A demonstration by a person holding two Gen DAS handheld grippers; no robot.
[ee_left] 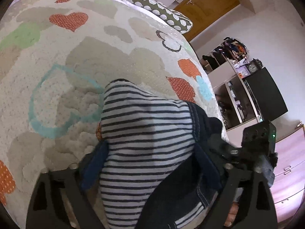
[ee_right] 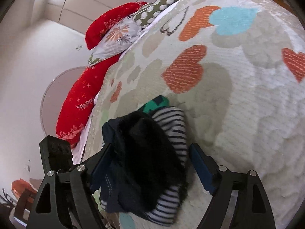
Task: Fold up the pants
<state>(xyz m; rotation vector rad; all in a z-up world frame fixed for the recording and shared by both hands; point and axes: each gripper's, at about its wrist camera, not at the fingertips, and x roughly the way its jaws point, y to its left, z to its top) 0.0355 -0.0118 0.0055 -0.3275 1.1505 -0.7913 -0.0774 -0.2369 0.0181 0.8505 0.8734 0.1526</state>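
Observation:
The pants (ee_left: 146, 143) are dark navy outside with a white-and-black striped lining, bunched on the heart-patterned bedspread (ee_left: 76, 57). In the left wrist view the striped cloth fills the gap between the fingers of my left gripper (ee_left: 150, 164), which stand wide apart on each side of it. In the right wrist view the pants (ee_right: 144, 156) lie as a dark and striped bundle between the blue pads (ee_right: 200, 168) of my right gripper (ee_right: 150, 164), which is open around them. A green patch (ee_right: 156, 105) shows at the bundle's far end.
Red pillows (ee_right: 80, 106), a floral pillow (ee_right: 116, 38) and a dotted green pillow (ee_left: 162, 13) lie at the head of the bed. Beside the bed stand a shelf unit with a clock (ee_left: 252, 67), a black cabinet (ee_left: 266, 95), drawers (ee_left: 289, 173) and a wooden door (ee_left: 207, 5).

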